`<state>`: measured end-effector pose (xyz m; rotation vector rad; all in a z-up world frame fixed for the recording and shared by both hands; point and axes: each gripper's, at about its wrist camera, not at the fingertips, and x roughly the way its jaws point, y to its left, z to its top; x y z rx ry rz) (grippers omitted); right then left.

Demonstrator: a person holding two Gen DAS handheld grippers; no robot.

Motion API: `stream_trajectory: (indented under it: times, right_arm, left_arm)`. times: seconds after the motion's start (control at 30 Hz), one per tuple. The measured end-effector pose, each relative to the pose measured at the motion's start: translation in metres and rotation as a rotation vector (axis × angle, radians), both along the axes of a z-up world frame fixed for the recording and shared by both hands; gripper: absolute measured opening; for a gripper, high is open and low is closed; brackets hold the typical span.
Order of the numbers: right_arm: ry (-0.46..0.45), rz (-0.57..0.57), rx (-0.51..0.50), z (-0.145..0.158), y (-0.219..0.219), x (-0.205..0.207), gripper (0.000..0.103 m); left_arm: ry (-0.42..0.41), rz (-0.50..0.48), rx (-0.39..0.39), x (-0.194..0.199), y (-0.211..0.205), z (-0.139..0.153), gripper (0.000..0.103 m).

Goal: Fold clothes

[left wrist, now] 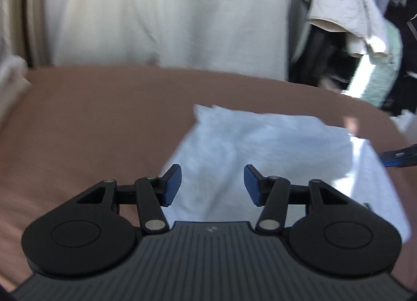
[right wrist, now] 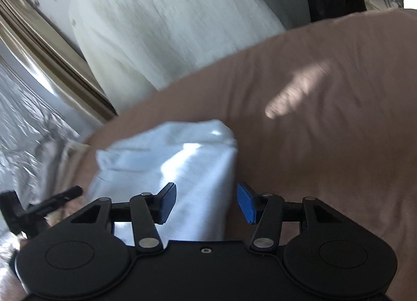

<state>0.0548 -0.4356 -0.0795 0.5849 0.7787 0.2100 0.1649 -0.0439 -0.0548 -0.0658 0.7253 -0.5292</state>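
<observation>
A pale blue-white garment [left wrist: 260, 144] lies folded in a rough rectangle on the brown bed sheet [left wrist: 91, 131]. My left gripper [left wrist: 212, 185] hovers over the garment's near left part, open, with nothing pressed between its blue pads [left wrist: 172, 186]. In the right wrist view the same garment [right wrist: 182, 165] lies on the sheet [right wrist: 325, 157]. My right gripper [right wrist: 206, 203] stands open above its near right edge and holds nothing. Each view catches the other gripper at its side: the right gripper's tip [left wrist: 398, 156] and the left gripper [right wrist: 52, 202]. Both views are blurred.
White bedding [left wrist: 169, 14] stands along the far side of the bed. A heap of clothes [left wrist: 351, 14] hangs or lies at the back right. A beige curtain [left wrist: 34, 14] is at the left. Silvery crinkled material [right wrist: 20, 118] lies beyond the bed's left edge.
</observation>
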Motion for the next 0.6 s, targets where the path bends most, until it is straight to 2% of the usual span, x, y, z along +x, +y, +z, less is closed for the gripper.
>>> stream_trajectory:
  times: [0.1,0.13,0.23,0.27,0.3,0.33,0.47,0.53,0.57,0.6]
  right_arm:
    - [-0.068,0.023,0.027,-0.006,-0.003,0.000,0.046]
    - [-0.094,0.028,0.026,-0.005,-0.001,-0.001,0.039]
    - [-0.161,0.061,0.006,-0.004,0.005,0.001,0.035]
    - [-0.167,0.076,-0.007,-0.005,0.008,0.003,0.034]
    - [-0.169,0.081,-0.024,-0.007,0.011,0.005,0.026]
    - [-0.174,0.085,-0.048,-0.008,0.015,0.007,0.010]
    - [-0.201,0.075,-0.076,-0.008,0.014,0.007,0.007]
    - [-0.183,0.055,-0.073,-0.005,0.011,0.006,0.008]
    - [-0.139,0.027,-0.069,-0.003,0.009,0.007,0.011]
    - [-0.100,0.002,-0.060,-0.003,0.008,0.007,0.020]
  left_arm:
    - [0.020,-0.044,0.002,0.010,-0.018,-0.013,0.052]
    - [0.023,-0.049,0.028,0.011,-0.025,-0.018,0.048]
    - [0.011,-0.072,0.101,0.011,-0.042,-0.029,0.011]
    - [-0.009,-0.092,0.111,0.008,-0.045,-0.029,0.007]
    - [-0.029,-0.112,0.121,0.004,-0.048,-0.029,0.007]
    - [-0.027,-0.107,0.125,0.005,-0.049,-0.029,0.007]
    - [0.000,-0.071,0.134,0.009,-0.050,-0.027,0.007]
    - [-0.008,-0.078,0.145,0.007,-0.049,-0.025,0.013]
    - [-0.013,-0.082,0.151,0.006,-0.048,-0.023,0.014]
    - [-0.018,-0.087,0.157,0.004,-0.047,-0.022,0.015]
